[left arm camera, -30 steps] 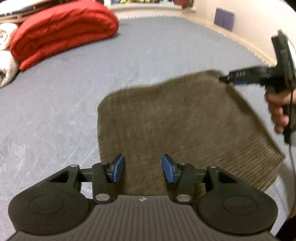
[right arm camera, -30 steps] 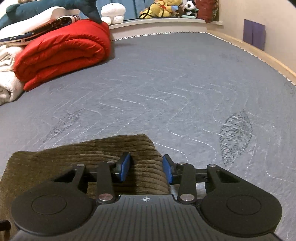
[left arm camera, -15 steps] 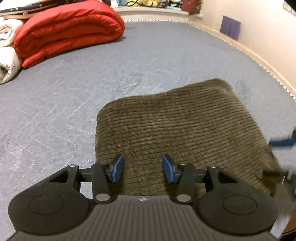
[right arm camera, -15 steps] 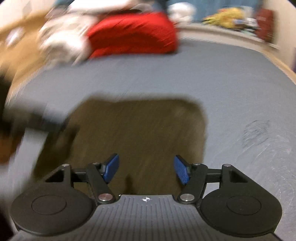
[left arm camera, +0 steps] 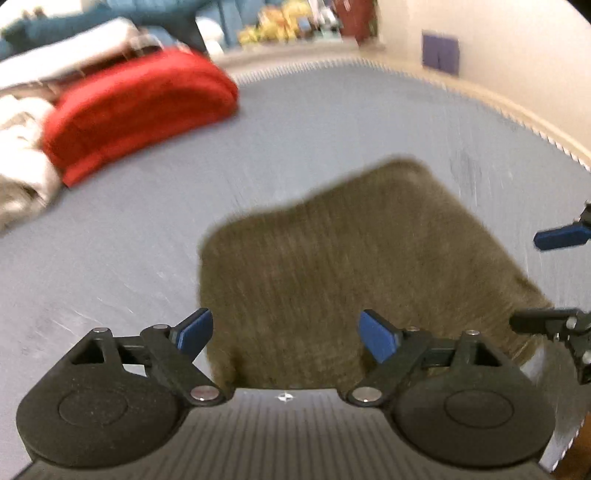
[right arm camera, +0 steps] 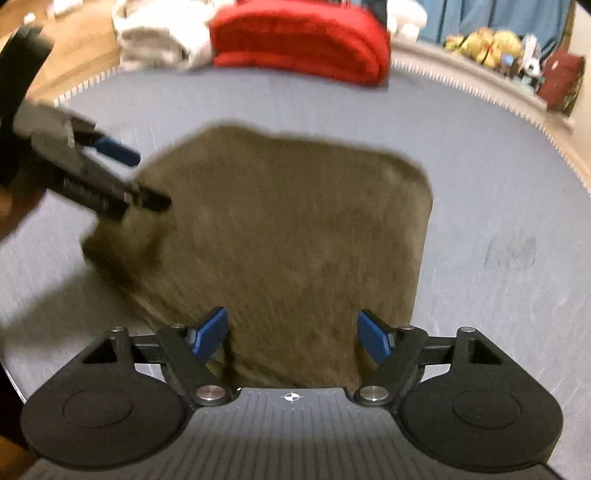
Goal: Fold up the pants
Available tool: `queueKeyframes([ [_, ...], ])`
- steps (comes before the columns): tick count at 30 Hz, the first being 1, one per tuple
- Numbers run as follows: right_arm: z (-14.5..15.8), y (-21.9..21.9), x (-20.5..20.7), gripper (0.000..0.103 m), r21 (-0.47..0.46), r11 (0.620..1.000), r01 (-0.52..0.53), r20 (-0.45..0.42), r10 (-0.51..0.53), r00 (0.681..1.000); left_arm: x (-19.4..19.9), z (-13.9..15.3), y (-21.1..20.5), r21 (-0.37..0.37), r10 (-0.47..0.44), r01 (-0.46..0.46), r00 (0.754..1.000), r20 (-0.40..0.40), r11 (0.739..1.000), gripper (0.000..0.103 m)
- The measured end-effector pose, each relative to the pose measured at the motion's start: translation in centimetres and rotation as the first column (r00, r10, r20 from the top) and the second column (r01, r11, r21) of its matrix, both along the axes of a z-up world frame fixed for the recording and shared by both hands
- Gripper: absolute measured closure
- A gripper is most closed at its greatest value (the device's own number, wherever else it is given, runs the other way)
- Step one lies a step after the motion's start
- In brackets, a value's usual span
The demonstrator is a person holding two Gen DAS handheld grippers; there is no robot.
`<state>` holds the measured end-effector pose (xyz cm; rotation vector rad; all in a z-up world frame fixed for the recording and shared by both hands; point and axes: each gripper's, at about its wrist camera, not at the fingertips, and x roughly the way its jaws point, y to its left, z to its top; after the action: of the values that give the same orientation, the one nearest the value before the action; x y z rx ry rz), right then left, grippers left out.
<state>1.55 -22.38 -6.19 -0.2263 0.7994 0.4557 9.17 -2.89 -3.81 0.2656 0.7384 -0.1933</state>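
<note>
The olive-brown corduroy pants (left arm camera: 354,258) (right arm camera: 295,229) lie folded into a squarish packet on the grey quilted bed cover. My left gripper (left arm camera: 286,332) hovers over the packet's near edge, its jaws opening wide with no cloth pressed between the blue pads. My right gripper (right arm camera: 291,334) hovers over another edge, its jaws also opening and free of the cloth. Each gripper shows in the other's view: the right gripper (left arm camera: 554,277) at the right edge, the left gripper (right arm camera: 122,177) at the packet's left corner. Both views are motion-blurred.
A rolled red blanket (left arm camera: 136,110) (right arm camera: 299,37) and white bedding (left arm camera: 22,177) (right arm camera: 159,33) lie at the far side of the bed. Soft toys (right arm camera: 487,40) line a shelf behind. The bed's trimmed edge (left arm camera: 517,114) runs along a wall at the right.
Both grippers let go of the pants and opened wide. The right gripper swung round to the packet's side and rolled. The left gripper drew back a little from the cloth.
</note>
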Motion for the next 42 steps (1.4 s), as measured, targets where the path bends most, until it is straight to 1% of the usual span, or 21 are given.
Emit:
queueKeyframes([
  [1, 0.9, 0.1, -0.3, 0.013, 0.024, 0.999, 0.021, 0.035, -0.022, 0.999, -0.8, 0.8, 0.1, -0.007, 0.024, -0.024, 0.999, 0.041, 1.0, 0.004],
  [2, 1.7, 0.2, -0.6, 0.012, 0.048, 0.998, 0.048, 0.069, -0.052, 0.996, -1.7, 1.5, 0.3, -0.019, 0.05, -0.048, 0.995, 0.082, 0.999, 0.001],
  [4, 3.6, 0.2, -1.1, 0.011, 0.106, 0.988, 0.115, 0.115, -0.127, 0.985, -3.3, 2.8, 0.6, -0.04, 0.083, -0.078, 0.987, 0.139, 0.996, 0.001],
  [5, 4.6, 0.1, -1.3, 0.01, 0.141, 0.979, 0.147, 0.13, -0.166, 0.978, -3.7, 3.4, 0.7, -0.045, 0.095, -0.09, 0.984, 0.148, 0.995, 0.001],
  [7, 6.7, -0.4, -2.1, 0.001, 0.205, 0.955, 0.215, 0.166, -0.251, 0.954, -4.4, 4.1, 1.2, -0.072, 0.125, -0.117, 0.983, 0.131, 0.991, 0.001],
  [8, 7.7, -0.7, -2.6, 0.001, 0.243, 0.935, 0.26, 0.173, -0.305, 0.936, -4.7, 4.4, 1.4, -0.092, 0.129, -0.119, 0.985, 0.111, 0.989, 0.001],
  [9, 8.3, -1.0, -3.0, 0.001, 0.281, 0.912, 0.299, 0.153, -0.35, 0.924, -4.8, 4.3, 1.7, -0.112, 0.132, -0.122, 0.988, 0.082, 0.986, 0.001],
  [11, 8.1, -1.3, -3.2, 0.001, 0.313, 0.882, 0.352, 0.064, -0.389, 0.919, -5.0, 3.8, 2.0, -0.107, 0.155, -0.152, 0.988, 0.023, 0.983, 0.001],
  [12, 7.9, -1.4, -3.4, 0.001, 0.308, 0.875, 0.373, 0.019, -0.398, 0.917, -5.3, 3.6, 2.0, -0.086, 0.18, -0.179, 0.984, 0.002, 0.98, 0.001],
  [13, 7.6, -1.5, -3.6, 0.001, 0.3, 0.874, 0.382, -0.003, -0.4, 0.916, -5.8, 3.6, 2.1, -0.075, 0.198, -0.197, 0.98, -0.003, 0.977, 0.001],
  [14, 7.1, -1.3, -4.0, 0.001, 0.29, 0.877, 0.384, -0.01, -0.398, 0.917, -6.4, 3.4, 2.1, -0.072, 0.217, -0.217, 0.976, -0.003, 0.974, 0.001],
  [16, 5.6, -1.2, -4.8, 0.001, 0.273, 0.887, 0.374, 0.007, -0.39, 0.921, -7.5, 3.0, 2.5, -0.083, 0.243, -0.244, 0.97, -0.023, 0.966, 0.0],
  [18, 3.8, -1.1, -4.7, 0.001, 0.227, 0.892, 0.392, -0.001, -0.402, 0.916, -7.8, 2.2, 2.7, -0.117, 0.263, -0.273, 0.96, -0.091, 0.955, 0.0],
  [19, 3.2, -0.9, -4.9, 0.001, 0.193, 0.886, 0.421, -0.033, -0.423, 0.906, -7.7, 1.7, 2.8, -0.142, 0.264, -0.282, 0.955, -0.133, 0.949, 0.0],
  [20, 2.6, -0.9, -4.6, 0.001, 0.185, 0.878, 0.442, -0.065, -0.438, 0.897, -7.4, 1.4, 2.7, -0.153, 0.258, -0.283, 0.952, -0.165, 0.947, 0.0],
  [21, 2.3, -1.0, -4.4, 0.001, 0.208, 0.873, 0.441, -0.089, -0.432, 0.897, -7.0, 1.0, 2.4, -0.154, 0.241, -0.271, 0.952, -0.189, 0.95, 0.0],
  [22, 2.2, -1.1, -4.4, 0.001, 0.226, 0.876, 0.427, -0.097, -0.416, 0.904, -6.9, 0.6, 2.0, -0.15, 0.227, -0.256, 0.955, -0.189, 0.955, 0.0],
  [23, 2.1, -0.9, -4.4, 0.001, 0.223, 0.884, 0.412, -0.094, -0.401, 0.911, -6.8, 0.5, 1.7, -0.136, 0.225, -0.25, 0.959, -0.173, 0.959, 0.0],
  [26, 1.9, -0.5, -4.5, 0.001, 0.174, 0.897, 0.407, -0.066, -0.402, 0.913, -6.4, 0.1, 0.9, -0.102, 0.231, -0.247, 0.963, -0.14, 0.964, 0.0],
  [31, 1.3, -0.7, -3.7, 0.001, 0.178, 0.904, 0.39, -0.095, -0.378, 0.921, -6.0, -0.2, 0.6, -0.102, 0.232, -0.246, 0.963, -0.137, 0.964, 0.0],
  [42, 1.8, -0.1, -3.6, 0.001, 0.182, 0.915, 0.36, -0.116, -0.344, 0.932, -5.7, -0.2, 0.3, -0.101, 0.228, -0.244, 0.962, -0.15, 0.965, 0.0],
])
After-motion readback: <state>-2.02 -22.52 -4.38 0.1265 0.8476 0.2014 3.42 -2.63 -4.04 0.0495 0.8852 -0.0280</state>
